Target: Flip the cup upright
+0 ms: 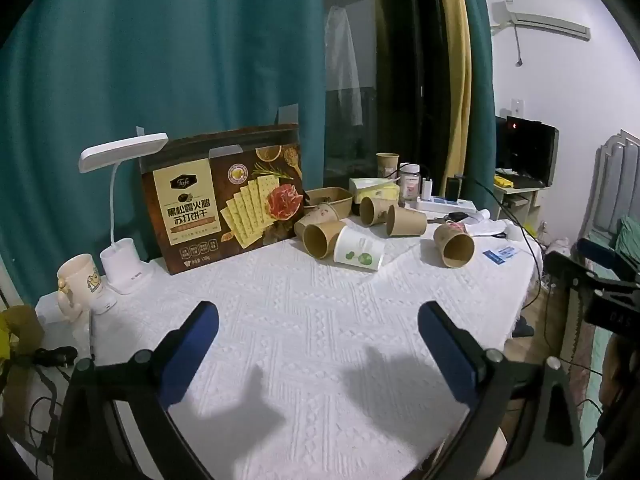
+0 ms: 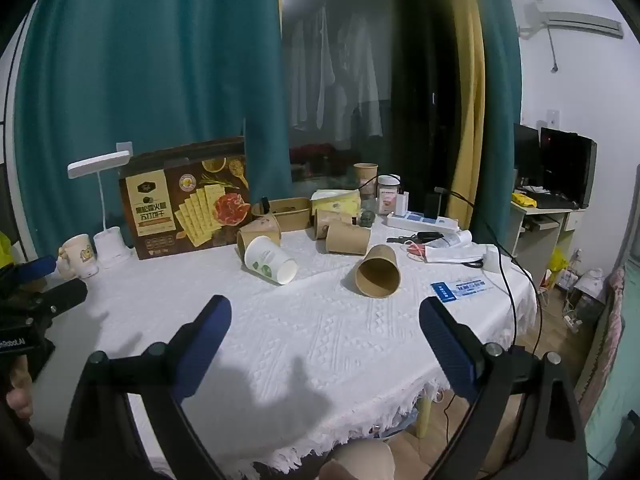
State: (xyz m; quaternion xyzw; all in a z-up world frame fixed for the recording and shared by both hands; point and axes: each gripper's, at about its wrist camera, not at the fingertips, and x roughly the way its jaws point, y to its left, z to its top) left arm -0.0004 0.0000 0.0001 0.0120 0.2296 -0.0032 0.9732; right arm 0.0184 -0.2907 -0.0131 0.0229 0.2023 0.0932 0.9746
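Several paper cups lie on their sides at the far part of the white tablecloth [image 1: 304, 320]. A white cup with green print [image 1: 359, 249] [image 2: 270, 260] lies nearest the middle, and a brown cup [image 1: 454, 245] [image 2: 378, 271] lies with its mouth toward me on the right. More brown cups [image 1: 406, 221] [image 2: 347, 238] are tumbled behind them. My left gripper [image 1: 318, 314] hangs open over bare cloth, well short of the cups. My right gripper [image 2: 325, 308] is open too, just in front of the brown cup, and holds nothing.
A cracker box [image 1: 224, 196] stands at the back left beside a white desk lamp [image 1: 120, 208] and a mug [image 1: 78, 280]. Behind the cups are a brown bowl [image 1: 330, 198], a jar [image 1: 409, 178], a power strip [image 1: 448, 204] and cables. The table's right edge [image 2: 520, 300] drops off.
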